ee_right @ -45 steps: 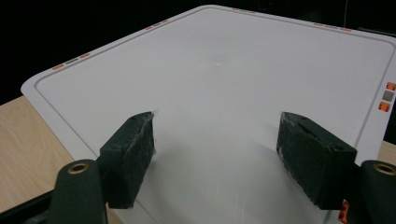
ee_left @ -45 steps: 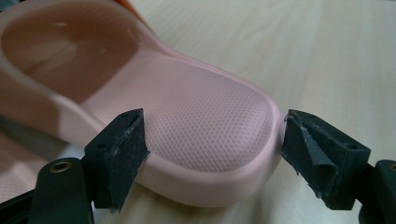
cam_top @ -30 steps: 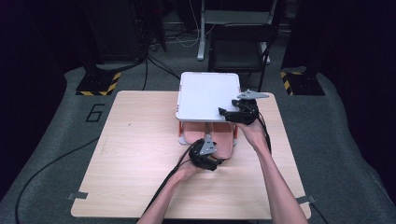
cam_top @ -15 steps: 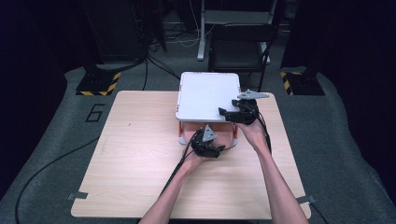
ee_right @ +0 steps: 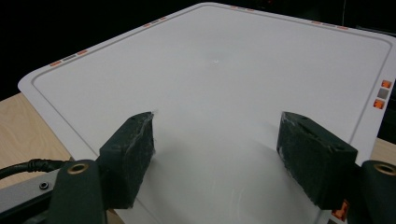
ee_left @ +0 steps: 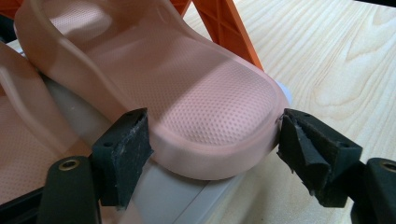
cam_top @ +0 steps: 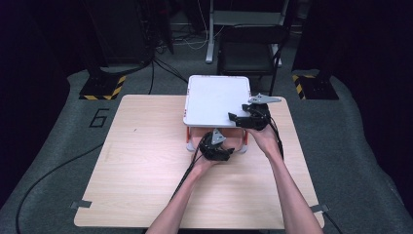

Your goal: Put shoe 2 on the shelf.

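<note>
Pink foam slipper [ee_left: 187,107] lies in an orange-framed box [cam_top: 214,141], heel end poking out over the box's near white rim [ee_left: 187,196]. A second slipper [ee_left: 18,140] sits just beside it, deeper in the box. White lid [cam_top: 216,100] stands propped up over the box, hinged at the far side.

Left gripper [cam_top: 216,146]: at the near edge of the box, under the lid. Jaws wide apart, one pad [ee_left: 123,149] at each side of the heel. The pads look to be touching or just shy of the foam rim; no squeeze visible, the rim is not dented. Reads as straddling, not yet gripping.

Right gripper [cam_top: 246,119]: over the right near corner of the lid, jaws spread wide with nothing between them, the pads [ee_right: 130,154] resting on or just above the lid's white face. Seemingly steadying the lid so it stays up.

Step in hand, by my reading: take the slipper out of the box.

To do it well:
- Close evenly on the heel; foam will give, so go firm enough to bite but not fold it.
- Keep the pads below the raised rim so they do not slide off.
- Draw it toward the near side of the box, clear of the orange strut [ee_left: 224,28] and the neighbouring slipper.
- Keep the lid held until the slipper is out.
</note>
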`<state>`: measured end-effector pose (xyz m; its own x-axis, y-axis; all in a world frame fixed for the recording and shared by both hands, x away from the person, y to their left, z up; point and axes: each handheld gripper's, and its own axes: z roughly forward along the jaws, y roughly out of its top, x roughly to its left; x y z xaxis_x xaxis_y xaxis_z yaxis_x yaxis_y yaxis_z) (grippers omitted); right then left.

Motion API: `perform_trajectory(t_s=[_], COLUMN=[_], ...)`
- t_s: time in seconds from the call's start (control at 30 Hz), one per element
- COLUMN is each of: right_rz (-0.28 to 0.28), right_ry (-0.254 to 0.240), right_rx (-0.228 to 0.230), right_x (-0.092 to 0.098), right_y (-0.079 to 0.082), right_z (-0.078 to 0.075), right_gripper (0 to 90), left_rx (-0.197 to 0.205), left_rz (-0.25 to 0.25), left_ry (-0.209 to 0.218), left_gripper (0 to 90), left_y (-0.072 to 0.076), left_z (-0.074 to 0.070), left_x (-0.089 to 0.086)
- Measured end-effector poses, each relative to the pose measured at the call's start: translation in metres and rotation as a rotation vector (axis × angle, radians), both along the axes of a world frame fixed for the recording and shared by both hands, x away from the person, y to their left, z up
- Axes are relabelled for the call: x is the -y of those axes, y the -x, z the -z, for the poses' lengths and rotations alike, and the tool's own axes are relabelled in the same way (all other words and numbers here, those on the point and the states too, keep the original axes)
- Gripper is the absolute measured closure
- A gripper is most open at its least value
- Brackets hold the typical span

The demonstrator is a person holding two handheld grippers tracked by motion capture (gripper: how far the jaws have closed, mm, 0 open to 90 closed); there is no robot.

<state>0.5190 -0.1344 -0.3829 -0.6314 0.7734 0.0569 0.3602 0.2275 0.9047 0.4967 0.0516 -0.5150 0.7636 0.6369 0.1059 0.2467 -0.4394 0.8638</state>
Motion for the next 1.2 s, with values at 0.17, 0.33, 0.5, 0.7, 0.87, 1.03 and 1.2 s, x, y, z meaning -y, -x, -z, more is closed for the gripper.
perform_trajectory(t_s=[0.17, 0.33, 0.5, 0.7, 0.87, 1.03, 1.2], right_rz=[0.005, 0.002, 0.011, 0.043, 0.039, 0.039, 0.066], right_ry=[-0.005, -0.003, -0.023, -0.051, -0.069, -0.074, -0.037], right_rx=[0.006, 0.005, 0.003, 0.025, 0.073, 0.095, 0.101], right_x=[-0.001, 0.0, 0.001, 0.007, 0.016, 0.029, 0.038], right_y=[0.0, 0.0, -0.001, 0.008, 0.031, 0.062, 0.09], right_z=[0.0, 0.0, 0.0, 0.003, 0.003, 0.009, 0.021], right_gripper=[26.8, 26.8, 26.1, 24.5, 20.8, 18.8, 17.3], left_rx=[-0.011, -0.034, -0.035, -0.008, 0.01, 0.03, 0.057], left_rz=[0.002, 0.039, 0.109, 0.144, 0.09, -0.017, -0.11], left_ry=[-0.001, 0.024, 0.086, 0.173, 0.231, 0.247, 0.227], left_gripper=[24.0, 24.1, 21.1, 17.7, 15.9, 15.5, 15.5], left_y=[0.0, 0.01, 0.031, 0.061, 0.077, 0.09, 0.098], left_z=[-0.001, -0.005, -0.017, -0.034, -0.046, -0.048, -0.045], left_x=[0.0, 0.0, -0.018, -0.061, -0.114, -0.169, -0.212])
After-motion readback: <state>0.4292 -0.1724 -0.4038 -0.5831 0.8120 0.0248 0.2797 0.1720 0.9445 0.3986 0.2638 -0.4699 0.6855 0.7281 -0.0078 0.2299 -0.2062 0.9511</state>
